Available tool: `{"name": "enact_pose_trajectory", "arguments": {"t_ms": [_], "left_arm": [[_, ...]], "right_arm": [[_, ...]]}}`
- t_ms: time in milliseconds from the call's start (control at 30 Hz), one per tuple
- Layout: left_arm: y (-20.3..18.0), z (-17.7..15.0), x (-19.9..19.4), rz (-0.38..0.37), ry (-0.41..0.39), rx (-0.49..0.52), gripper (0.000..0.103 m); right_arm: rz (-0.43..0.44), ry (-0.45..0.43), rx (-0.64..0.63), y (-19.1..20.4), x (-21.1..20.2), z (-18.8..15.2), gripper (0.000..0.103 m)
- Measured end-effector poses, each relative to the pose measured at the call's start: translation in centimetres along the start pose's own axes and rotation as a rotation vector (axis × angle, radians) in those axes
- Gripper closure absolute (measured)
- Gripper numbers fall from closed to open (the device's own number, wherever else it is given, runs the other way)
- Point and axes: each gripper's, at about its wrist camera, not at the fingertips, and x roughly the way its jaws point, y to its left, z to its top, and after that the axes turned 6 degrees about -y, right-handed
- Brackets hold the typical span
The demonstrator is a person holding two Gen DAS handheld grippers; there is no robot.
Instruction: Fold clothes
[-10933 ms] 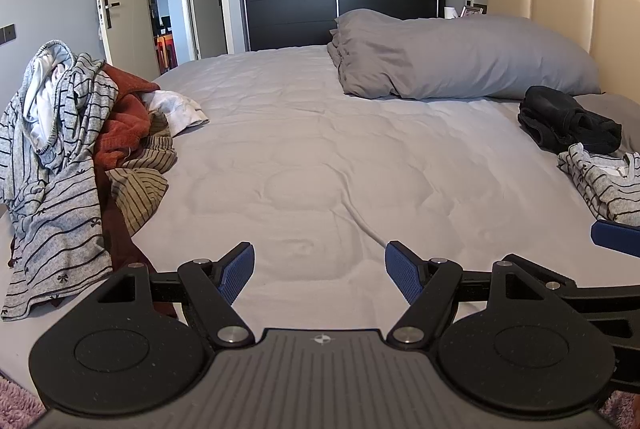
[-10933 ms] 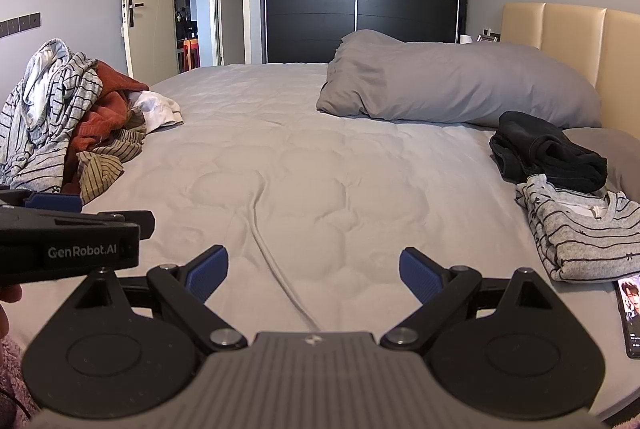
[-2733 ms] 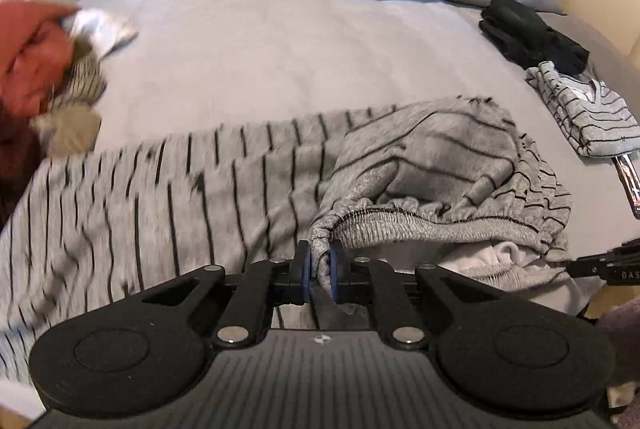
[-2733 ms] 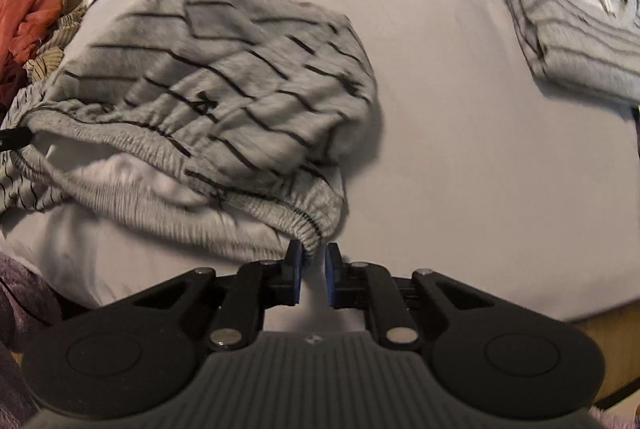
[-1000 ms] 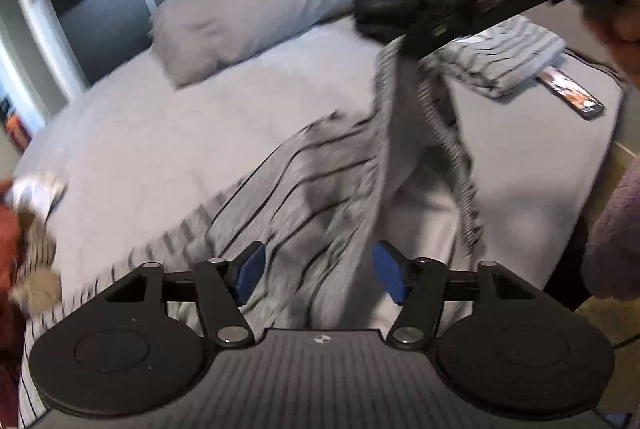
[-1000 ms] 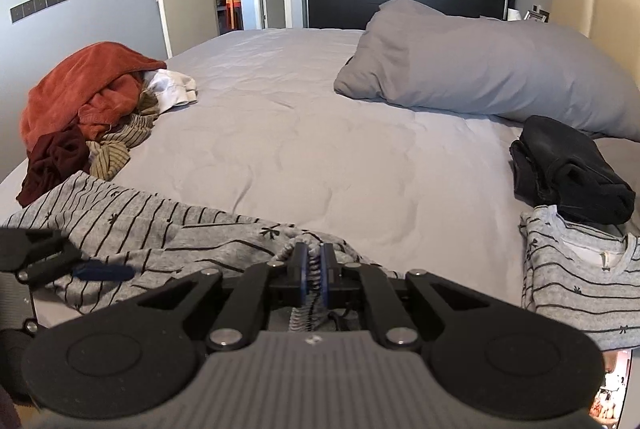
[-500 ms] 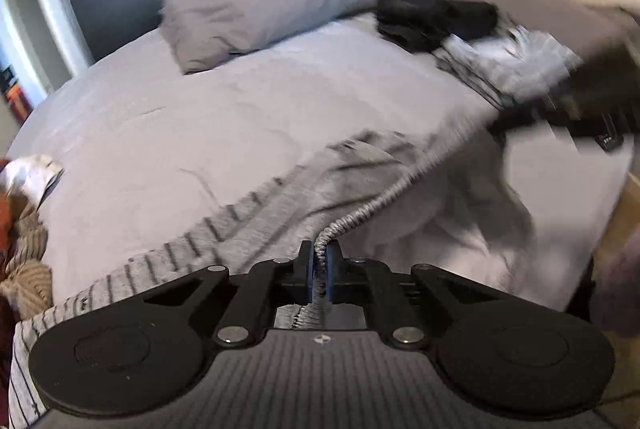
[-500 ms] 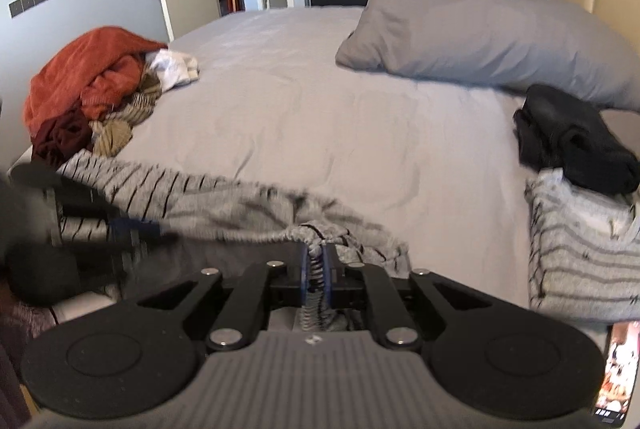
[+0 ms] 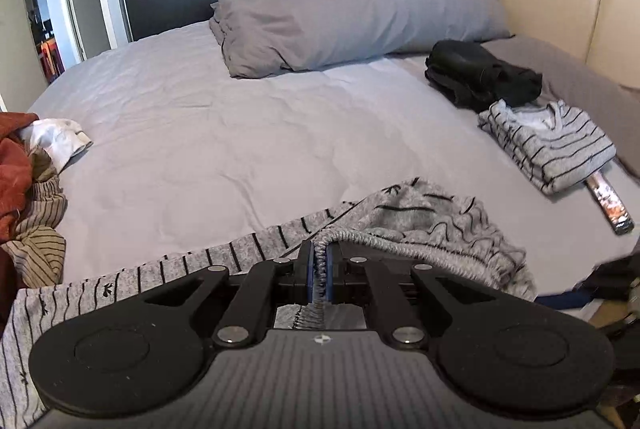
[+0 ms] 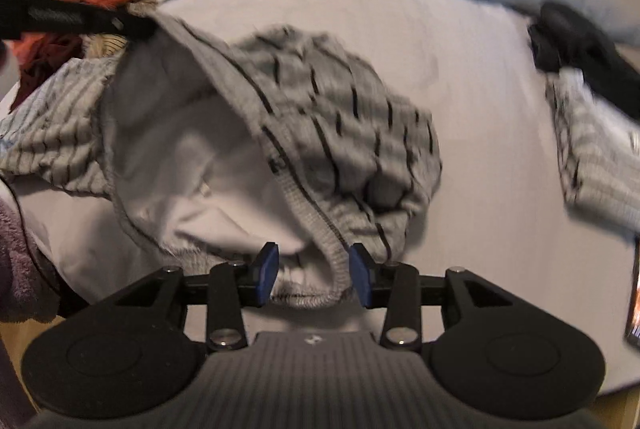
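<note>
The trousers (image 9: 420, 225) lay along the near edge of the bed (image 9: 240, 133), a grey knit with thin black stripes and small black star marks. One leg ran flat toward the left, past the pile (image 9: 28, 181) of rust, olive-striped and white clothes. The top part was bunched in a loose heap near the middle of the edge, stripes running every way. The ribbed elastic waistband (image 9: 384, 241) curved across the front of that heap, and in the right wrist view the pale, unstriped inside of the cloth (image 10: 192, 165) showed where the waist gaped.

The left gripper (image 9: 319, 269) was clamped on the waistband, its blue pads pressed together with the ribbed edge pinched between them and a short bit poking out behind. In the right wrist view that gripper (image 10: 136, 25) held the band up at the upper left, so the cloth sloped down from it.

The right gripper (image 10: 313, 273) was opening, its pads apart. The waistband's fold hung in the gap, close to the right pad; whether it touched could not be told.

Farther right lay a folded striped top (image 9: 548, 145), touching a black garment (image 9: 480, 77) behind it, with a phone (image 9: 610, 205) poking out from under its near edge. A grey pillow (image 9: 352, 17) sat at the head.
</note>
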Motion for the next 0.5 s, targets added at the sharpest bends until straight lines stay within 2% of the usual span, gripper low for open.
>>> {"name": "enact_pose_trajectory", "arguments": {"t_ms": [100, 167, 200, 233, 267, 333, 500], "left_arm": [[0.1, 0.3, -0.5, 0.000, -0.018, -0.005, 0.099], [0.5, 0.5, -0.9, 0.000, -0.032, -0.016, 0.099], [0.6, 0.6, -1.1, -0.001, -0.038, -0.023, 0.099], [0.7, 0.7, -1.3, -0.002, -0.044, -0.028, 0.099], [0.8, 0.7, -1.5, -0.003, -0.048, -0.033, 0.099], [1.0, 0.9, -2.0, 0.005, -0.056, -0.029, 0.099], [1.9, 3.2, -4.2, 0.014, -0.096, -0.015, 0.099]], "right_arm": [[-0.063, 0.030, 0.023, -0.4, 1.2, -0.5, 0.062], [-0.076, 0.056, 0.052, -1.1, 1.7, -0.7, 0.064], [-0.072, 0.064, 0.075, -1.5, 1.9, -0.8, 0.068], [-0.063, 0.068, 0.097, -1.8, 2.0, -0.8, 0.080], [-0.054, 0.069, 0.116, -2.2, 1.9, -0.7, 0.086], [-0.074, 0.051, 0.116, -2.6, 1.3, -0.3, 0.090], [-0.117, -0.039, 0.079, -3.9, -3.3, 3.3, 0.090]]}}
